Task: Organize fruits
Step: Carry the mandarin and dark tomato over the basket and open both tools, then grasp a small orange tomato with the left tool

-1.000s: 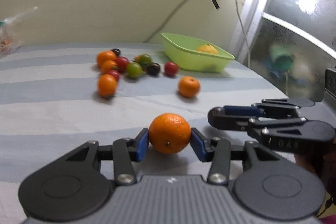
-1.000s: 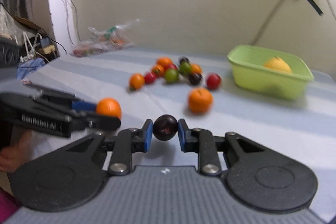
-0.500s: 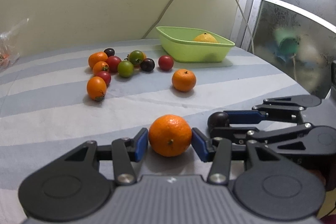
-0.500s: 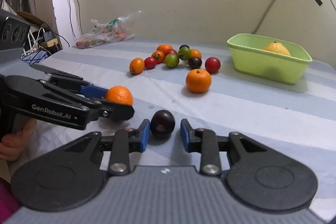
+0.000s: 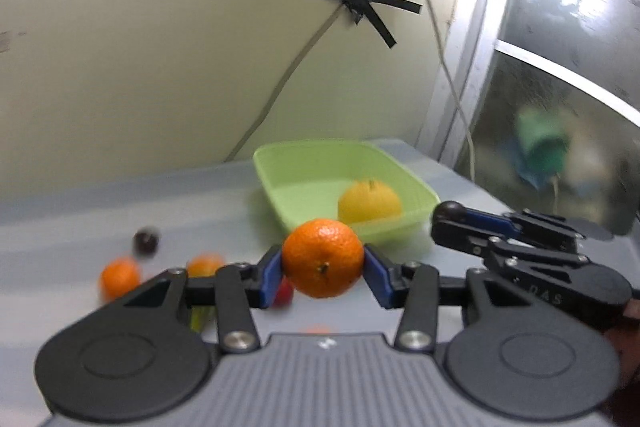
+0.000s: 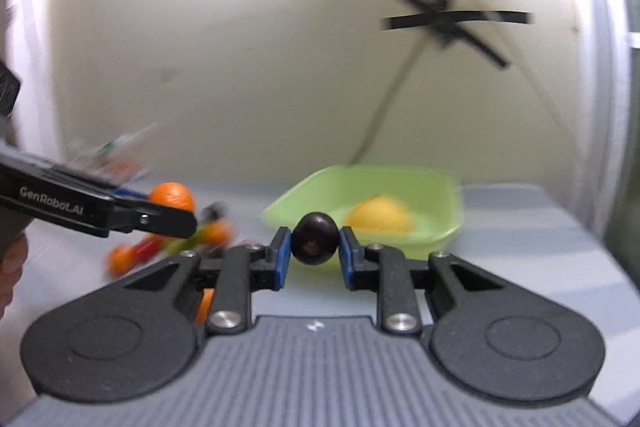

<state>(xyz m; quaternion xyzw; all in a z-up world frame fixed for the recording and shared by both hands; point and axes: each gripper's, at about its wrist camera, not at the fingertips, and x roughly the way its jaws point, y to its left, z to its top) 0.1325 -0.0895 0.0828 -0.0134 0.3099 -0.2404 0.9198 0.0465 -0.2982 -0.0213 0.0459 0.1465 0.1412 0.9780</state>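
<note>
Orange mandarin (image 5: 323, 257) is clamped in the left tool (image 5: 323, 269); right tool (image 6: 314, 251) pinches a dark plum (image 6: 314, 238).

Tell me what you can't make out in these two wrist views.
- Loose fruits: right wrist view, motion blur smears them; no count or kinds.
- Fruits behind the left gripper: left wrist view, its fingers and orange cover them.
- Bin: right wrist view, the right gripper and dark fruit hide its near wall.
</note>
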